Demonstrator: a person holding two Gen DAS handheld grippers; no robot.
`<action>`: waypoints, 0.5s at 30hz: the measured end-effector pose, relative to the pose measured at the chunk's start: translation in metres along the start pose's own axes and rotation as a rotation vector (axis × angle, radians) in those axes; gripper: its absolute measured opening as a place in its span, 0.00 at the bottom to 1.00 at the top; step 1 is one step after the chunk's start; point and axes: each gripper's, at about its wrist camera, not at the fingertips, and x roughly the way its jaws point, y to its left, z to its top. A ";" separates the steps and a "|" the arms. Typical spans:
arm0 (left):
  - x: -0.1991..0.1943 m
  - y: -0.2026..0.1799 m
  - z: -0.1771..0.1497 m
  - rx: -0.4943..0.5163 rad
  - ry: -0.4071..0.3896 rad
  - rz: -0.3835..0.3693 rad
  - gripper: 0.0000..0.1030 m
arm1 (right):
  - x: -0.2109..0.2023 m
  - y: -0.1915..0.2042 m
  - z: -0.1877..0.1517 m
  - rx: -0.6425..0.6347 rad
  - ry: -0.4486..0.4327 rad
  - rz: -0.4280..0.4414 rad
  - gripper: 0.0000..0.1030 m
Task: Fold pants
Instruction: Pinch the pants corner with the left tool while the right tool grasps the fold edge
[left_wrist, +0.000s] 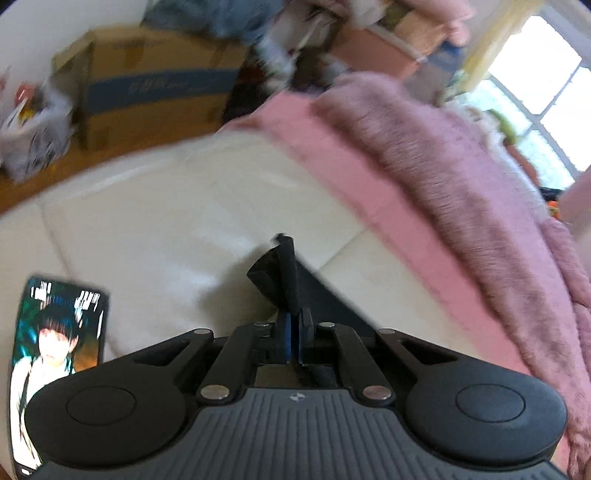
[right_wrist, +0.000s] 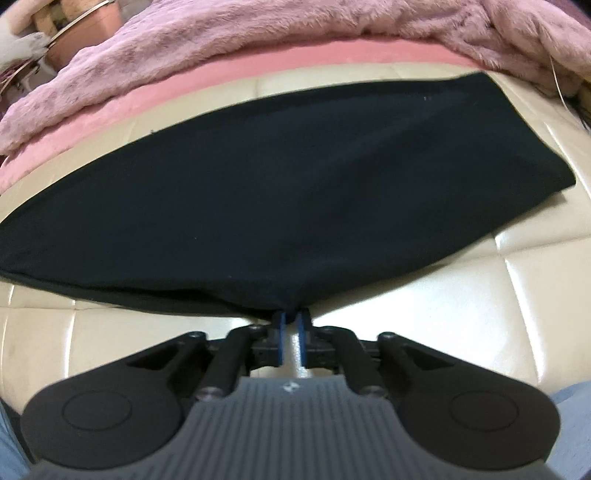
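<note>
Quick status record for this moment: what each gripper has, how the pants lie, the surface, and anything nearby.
left gripper: shut on a bunched corner of the black pants
right gripper: shut on the near edge of the pants
pants: spread mostly flat, not yet folded over
surface: cream cushion
nearby: pink blanket behind the pants; phone with lit screen at left; cardboard box on the floor

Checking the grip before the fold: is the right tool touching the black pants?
Touching. The right wrist view shows the right tool pinching the near edge of the black pants.
</note>
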 end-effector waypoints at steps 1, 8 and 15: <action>-0.007 -0.010 0.001 0.029 -0.020 -0.014 0.03 | -0.006 0.001 0.002 -0.013 -0.015 -0.006 0.18; -0.068 -0.127 -0.017 0.352 -0.186 -0.139 0.03 | -0.044 -0.013 0.022 -0.041 -0.159 -0.066 0.43; -0.086 -0.255 -0.085 0.688 -0.259 -0.216 0.03 | -0.030 -0.029 0.049 0.014 -0.203 0.010 0.47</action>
